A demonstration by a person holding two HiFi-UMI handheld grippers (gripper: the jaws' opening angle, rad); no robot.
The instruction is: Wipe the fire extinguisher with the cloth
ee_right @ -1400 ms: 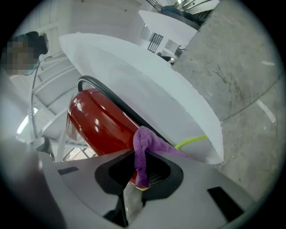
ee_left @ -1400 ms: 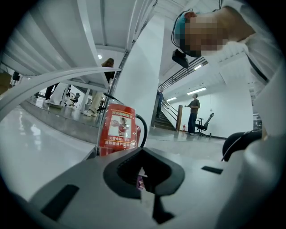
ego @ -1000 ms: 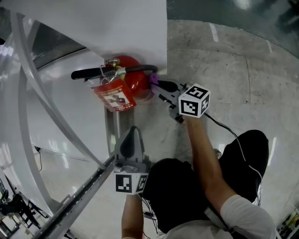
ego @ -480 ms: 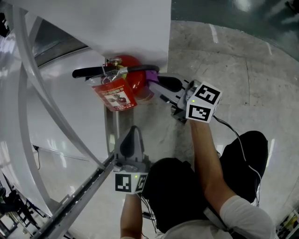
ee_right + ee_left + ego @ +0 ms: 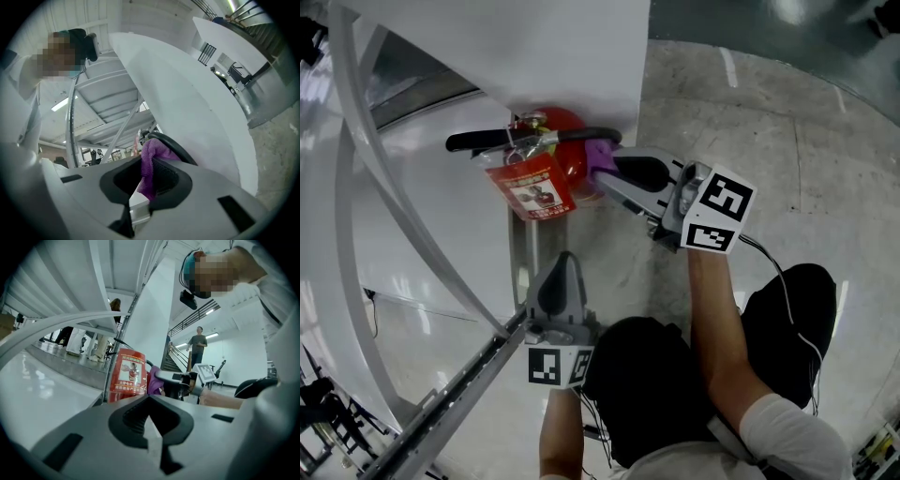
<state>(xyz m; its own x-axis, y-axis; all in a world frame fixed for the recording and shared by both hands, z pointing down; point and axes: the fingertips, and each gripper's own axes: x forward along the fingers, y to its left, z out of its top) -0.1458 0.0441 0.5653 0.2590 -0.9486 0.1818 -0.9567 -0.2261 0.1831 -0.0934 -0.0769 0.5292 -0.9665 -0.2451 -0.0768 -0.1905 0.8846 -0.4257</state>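
Concrete floor (image 5: pixel 769 122); right gripper (image 5: pixel 607 171), cloth (image 5: pixel 598 153) against extinguisher (image 5: pixel 570 161)

The fire extinguisher (image 5: pixel 570 142) reads to me as glossy red painted metal, and the black handle (image 5: pixel 487 143) across its top has a dull sheen. The tag (image 5: pixel 530 187) hanging on it looks like shiny laminated paper. Against its side, the purple cloth (image 5: pixel 598 154) is soft and fuzzy. The right gripper (image 5: pixel 605 169) pinching the cloth has a smooth, matt grey plastic shell, as does the left gripper (image 5: pixel 564 262) below the extinguisher. Right of the extinguisher the floor (image 5: pixel 750 122) is speckled grey stone or concrete, and left of it white and mirror-glossy.
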